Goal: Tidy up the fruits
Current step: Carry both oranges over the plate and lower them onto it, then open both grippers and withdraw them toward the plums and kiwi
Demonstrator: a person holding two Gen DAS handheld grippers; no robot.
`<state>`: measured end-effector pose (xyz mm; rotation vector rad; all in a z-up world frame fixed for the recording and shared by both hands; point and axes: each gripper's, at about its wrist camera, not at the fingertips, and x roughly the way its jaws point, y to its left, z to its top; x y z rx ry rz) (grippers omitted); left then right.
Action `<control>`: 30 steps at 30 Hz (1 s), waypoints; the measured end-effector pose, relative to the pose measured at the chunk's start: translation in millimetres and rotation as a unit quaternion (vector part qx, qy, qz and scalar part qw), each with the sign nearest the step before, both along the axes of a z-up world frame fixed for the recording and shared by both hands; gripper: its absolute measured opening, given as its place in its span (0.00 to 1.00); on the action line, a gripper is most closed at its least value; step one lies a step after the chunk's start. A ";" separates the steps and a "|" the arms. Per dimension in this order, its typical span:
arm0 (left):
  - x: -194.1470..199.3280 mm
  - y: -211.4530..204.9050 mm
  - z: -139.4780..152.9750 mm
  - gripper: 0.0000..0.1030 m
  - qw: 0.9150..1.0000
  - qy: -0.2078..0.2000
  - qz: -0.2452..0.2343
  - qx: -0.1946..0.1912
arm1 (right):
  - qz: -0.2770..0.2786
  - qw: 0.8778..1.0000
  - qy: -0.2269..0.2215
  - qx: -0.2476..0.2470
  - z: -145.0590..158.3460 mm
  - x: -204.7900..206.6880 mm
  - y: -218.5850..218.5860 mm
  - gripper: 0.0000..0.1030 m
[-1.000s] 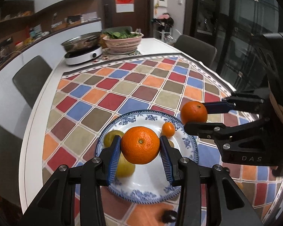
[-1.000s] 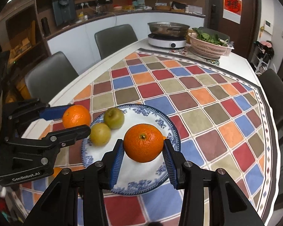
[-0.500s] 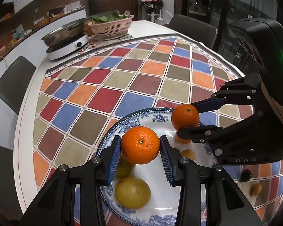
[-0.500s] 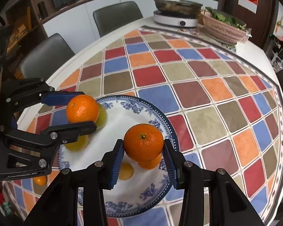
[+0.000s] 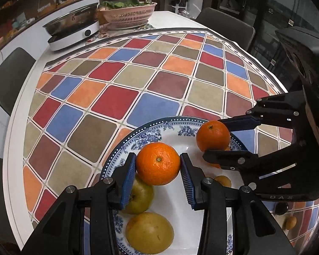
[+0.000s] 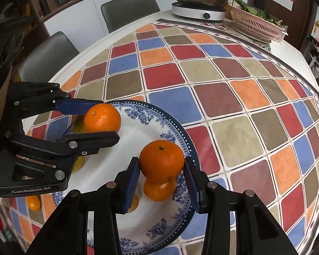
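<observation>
Both tools have dropped closer to the blue-and-white floral plate (image 5: 125, 159). Each round, glossy, pebbled orange sits pinched between blue pads: the left tool (image 5: 158, 170) grips one orange (image 5: 157, 163) above two yellow-green pears (image 5: 149, 232); the right tool (image 6: 161, 171) grips another (image 6: 161, 161) above a smaller mandarin (image 6: 158, 190). Only the left view shows both pears whole; the right view shows the mandarin clearly.

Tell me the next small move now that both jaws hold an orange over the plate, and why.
Probably lower the right gripper a touch toward bare plate, then open it. Its orange hangs directly above a smaller orange already on the plate, so dropping it there might make it roll. The left gripper also holds an orange above two yellow-green fruits; it can wait.
</observation>
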<state>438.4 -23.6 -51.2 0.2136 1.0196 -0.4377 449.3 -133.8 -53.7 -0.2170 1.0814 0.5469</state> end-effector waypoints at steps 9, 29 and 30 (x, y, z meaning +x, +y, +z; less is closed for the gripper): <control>-9.7 6.0 12.3 0.53 1.000 -0.021 0.010 -0.001 | 0.001 1.000 -0.003 0.000 -1.6 -6.1 0.9 0.42; -99.4 22.5 82.6 0.61 0.990 -0.107 0.090 -0.025 | -0.047 0.994 -0.090 0.031 75.8 -79.2 -11.7 0.42; -106.0 23.2 86.4 0.62 0.989 -0.111 0.091 -0.027 | -0.048 0.994 -0.094 0.030 79.0 -83.3 -11.8 0.42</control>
